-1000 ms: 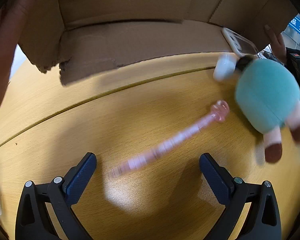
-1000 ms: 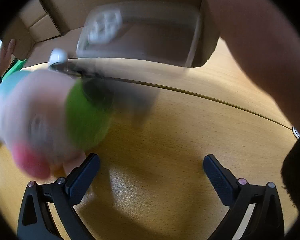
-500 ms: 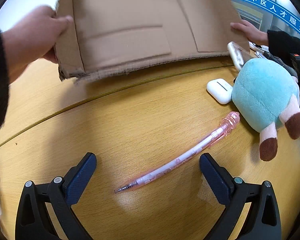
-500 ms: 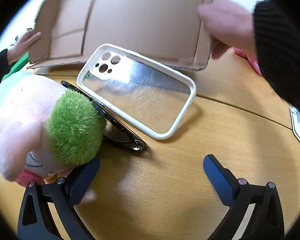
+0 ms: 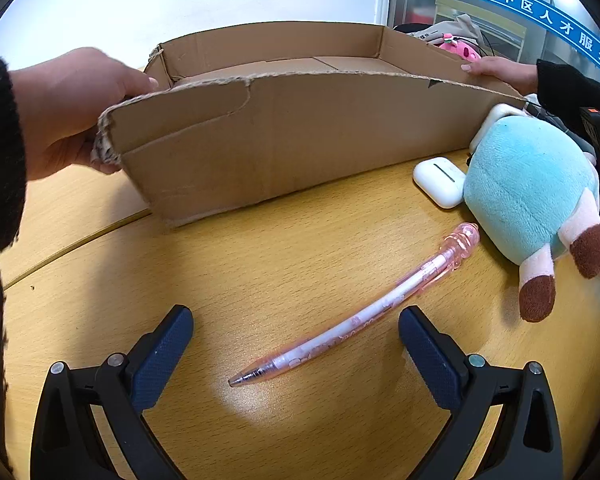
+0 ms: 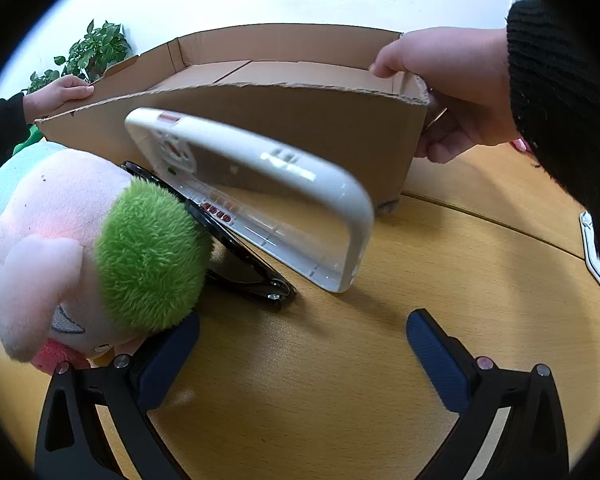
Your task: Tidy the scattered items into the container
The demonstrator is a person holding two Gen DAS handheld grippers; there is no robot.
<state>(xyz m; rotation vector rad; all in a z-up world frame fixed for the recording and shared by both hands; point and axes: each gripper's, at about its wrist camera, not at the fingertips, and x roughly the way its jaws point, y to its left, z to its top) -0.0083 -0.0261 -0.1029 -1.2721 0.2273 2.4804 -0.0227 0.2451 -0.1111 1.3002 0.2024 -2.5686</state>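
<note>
On the yellow wooden table (image 5: 300, 264), just in front of the shallow brown cardboard box (image 5: 292, 140), every loose item lies outside the container, so by my reading the tidying has not yet put anything away. Two bare hands, one at each end of the box (image 6: 452, 80) (image 6: 60, 92), hold it by its walls; what shows of its floor looks empty, though the near wall hides part of it. Nearest the box's front wall at its right end sits a small white earbud case (image 5: 440, 182), touching a teal plush toy with brown-tipped feet (image 5: 528, 184). Further from the box, a translucent pink pen (image 5: 364, 312) lies diagonally, its tip between the fingers of the left gripper (image 5: 296, 344), whose jaws stand wide apart and hold nothing. The right wrist view shows a clear phone case with a white rim (image 6: 260, 200) leaning tilted against the box's front wall, propped over a pair of black folded sunglasses (image 6: 252, 276); the plush's pink face and green tuft (image 6: 100, 252) press beside them. The right gripper (image 6: 300, 356) is also spread wide and empty, its left finger just beside the plush. Five items appear left to move: pen, earbud case, plush, phone case and sunglasses.
</note>
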